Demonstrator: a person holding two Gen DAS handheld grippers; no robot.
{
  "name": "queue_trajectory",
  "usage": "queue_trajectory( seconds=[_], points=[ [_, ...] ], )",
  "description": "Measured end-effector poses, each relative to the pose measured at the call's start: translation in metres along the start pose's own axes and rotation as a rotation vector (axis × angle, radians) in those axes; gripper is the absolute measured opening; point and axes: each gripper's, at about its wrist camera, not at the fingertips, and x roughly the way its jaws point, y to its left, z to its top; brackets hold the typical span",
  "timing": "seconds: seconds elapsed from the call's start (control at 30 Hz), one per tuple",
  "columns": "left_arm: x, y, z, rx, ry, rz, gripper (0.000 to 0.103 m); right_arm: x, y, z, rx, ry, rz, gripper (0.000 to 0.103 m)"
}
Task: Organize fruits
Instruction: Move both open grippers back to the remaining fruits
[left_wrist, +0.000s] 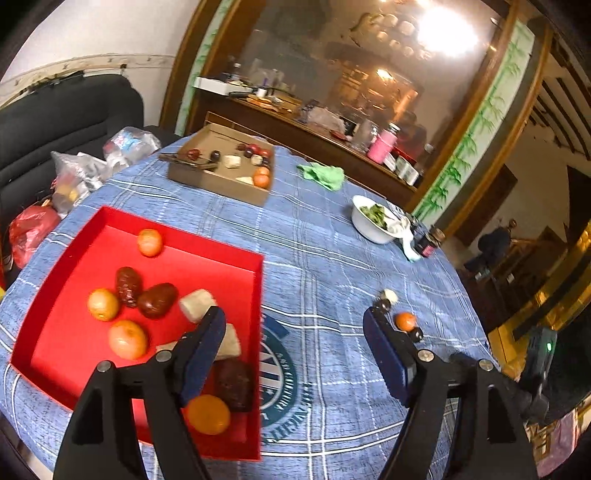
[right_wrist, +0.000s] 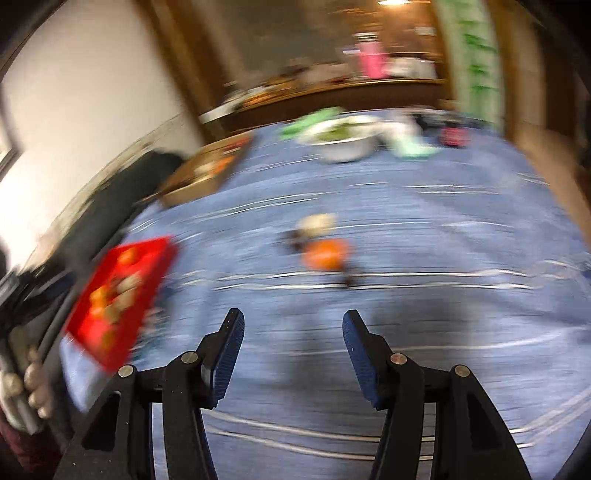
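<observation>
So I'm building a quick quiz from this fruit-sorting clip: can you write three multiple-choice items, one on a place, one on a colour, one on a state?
1. Where does the loose orange fruit lie?
A. in the white bowl
B. on the blue cloth, right of the tray
C. on the sofa

2. What colour is the tray that holds most of the fruit?
A. red
B. green
C. white

3. How do the jaws of the right gripper stand?
A. shut on an orange fruit
B. shut on nothing
C. apart, nothing between them

Key: 1 B, it sits on bare cloth beside small dark and pale pieces. 2 A, its floor and walls are red. 3 C, only cloth shows between its pads.
</observation>
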Motion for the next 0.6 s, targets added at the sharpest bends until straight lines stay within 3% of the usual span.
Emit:
queue_trajectory(
  seconds=[0.07,0.2,0.4,0.6],
  points=[
    [0.006,-0.007,-0.002,0.019,0.012,-0.006,0.076,-0.008,-0.032,0.006,0.057,-0.011,-0.062,0.060],
    [0.023,-0.023,-0.008,0.035,0.052,-0.030,0.076,-0.006,-0.054,0.019,0.083,-0.006,-0.082,0.060],
    [0.040,-0.048,-0.018,0.085,0.104,-0.051,0.076,0.039,-0.023,0.033,-0.026,0.053,-0.038,0.060],
    [0.051,-0.068,-0.021,0.145,0.125,-0.069,0.076,0.087,-0.002,0.030,-0.122,0.122,-0.058,0.057]
  ],
)
